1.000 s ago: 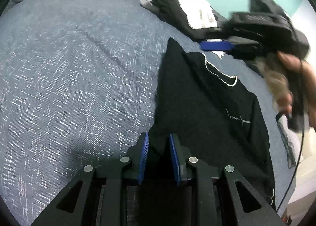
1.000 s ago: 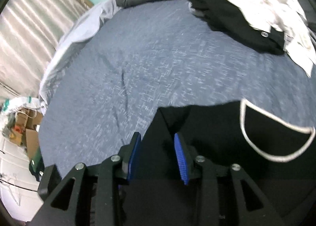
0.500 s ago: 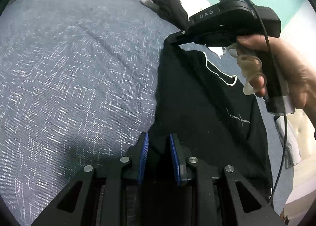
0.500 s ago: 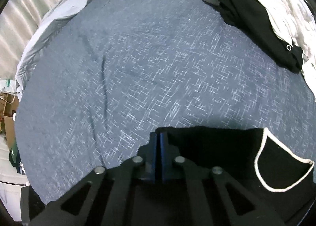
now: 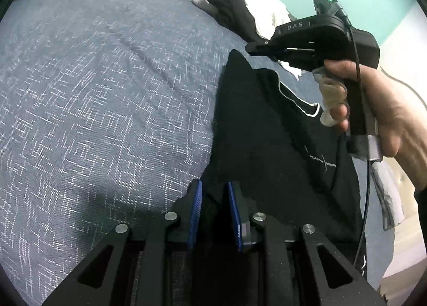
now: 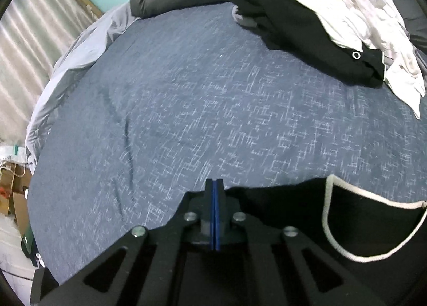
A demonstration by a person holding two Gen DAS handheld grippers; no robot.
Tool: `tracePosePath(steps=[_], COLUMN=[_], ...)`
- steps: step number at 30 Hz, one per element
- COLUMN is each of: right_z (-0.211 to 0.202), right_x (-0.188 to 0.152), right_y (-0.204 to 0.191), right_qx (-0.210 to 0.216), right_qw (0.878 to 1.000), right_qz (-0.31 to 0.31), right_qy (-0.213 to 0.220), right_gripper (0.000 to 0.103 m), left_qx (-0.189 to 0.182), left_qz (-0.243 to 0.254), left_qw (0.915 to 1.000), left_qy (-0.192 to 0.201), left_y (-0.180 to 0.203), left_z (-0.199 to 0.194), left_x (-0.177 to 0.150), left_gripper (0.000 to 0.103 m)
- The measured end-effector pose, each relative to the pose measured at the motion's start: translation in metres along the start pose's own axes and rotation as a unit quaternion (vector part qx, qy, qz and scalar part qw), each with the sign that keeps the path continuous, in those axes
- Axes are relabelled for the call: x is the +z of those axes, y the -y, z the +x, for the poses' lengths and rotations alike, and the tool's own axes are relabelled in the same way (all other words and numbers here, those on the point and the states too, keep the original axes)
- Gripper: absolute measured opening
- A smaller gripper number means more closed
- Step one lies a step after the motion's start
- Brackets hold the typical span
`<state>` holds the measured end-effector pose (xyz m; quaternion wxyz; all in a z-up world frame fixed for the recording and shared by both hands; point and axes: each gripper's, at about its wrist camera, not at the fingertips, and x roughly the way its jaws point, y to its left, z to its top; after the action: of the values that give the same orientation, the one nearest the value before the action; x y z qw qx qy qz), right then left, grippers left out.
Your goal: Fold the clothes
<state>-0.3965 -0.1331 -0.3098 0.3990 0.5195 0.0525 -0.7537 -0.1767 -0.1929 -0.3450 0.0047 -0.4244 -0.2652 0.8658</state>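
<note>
Jaws of left gripper (image 5: pixel 213 212) part open, blue pads either side of the shirt (image 5: pixel 267 145) at its near left edge, cloth between them but not pinched. Same gap, same spot as a second ago.

Jaws of right gripper (image 6: pixel 215 185) shut tight, pads meeting in one thin blue line. A second ago open astride the shirt's far left corner; closed half a second later, and closed now. From the left wrist view, that corner drawn up into a peak right at the jaw tips, so judged pinched, though the cloth between the pads is too thin to make out. Held by a hand (image 5: pixel 387 119) over the shirt's right half.

Meaning for the task: far corner apparently secured, near edge merely straddled. Likely a two-corner hold in the making, for carrying the left side across. Left closing wanted before any lift.

Shirt flat on the bed (image 5: pixel 106 92), front up, white-trimmed collar (image 6: pixel 373 226) just right of the right jaws. Loose pile (image 6: pixel 307 17) well beyond the shirt's collar end.
</note>
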Motion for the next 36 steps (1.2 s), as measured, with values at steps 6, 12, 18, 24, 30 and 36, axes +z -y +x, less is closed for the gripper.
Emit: tracePosePath(steps=[6,12,18,24,30,36], right_z=[-0.024,-0.065,-0.117,-0.177,-0.214,-0.203], right_x=[-0.007,-0.051,-0.130,-0.225,-0.292,-0.298], right_y=[0.004,0.026,0.068,0.111,0.115,0.079], right_qx=[0.023,0.038,0.052,0.017,-0.007,-0.011], right_qw=[1.000,0.999,0.997,0.995,0.995,0.999], right_qz=[-0.012,0.000,0.046,0.092,0.098,0.051], right_qy=[0.002,-0.007,-0.021,-0.023,-0.001,0.004], right_gripper=[0.001,0.001,0.007,0.040,0.040,0.025], left_qx=[0.000,0.003,0.001,-0.013,-0.018,-0.020], left_qz=[-0.004,0.005,0.027,0.046,0.064,0.068], left_qw=[1.0000,0.9999,0.9996,0.9989,0.9978,0.9975], left_qy=[0.004,0.010,0.009,0.004,0.000,0.006], left_y=[0.001,0.006,0.018,0.032,0.051,0.061], left_z=[-0.004,-0.011,-0.016,-0.021,-0.020,-0.022], left_x=[0.002,0.002,0.003,-0.002,-0.007,-0.006], left_gripper=[0.022,0.022,0.022,0.022,0.022,0.022])
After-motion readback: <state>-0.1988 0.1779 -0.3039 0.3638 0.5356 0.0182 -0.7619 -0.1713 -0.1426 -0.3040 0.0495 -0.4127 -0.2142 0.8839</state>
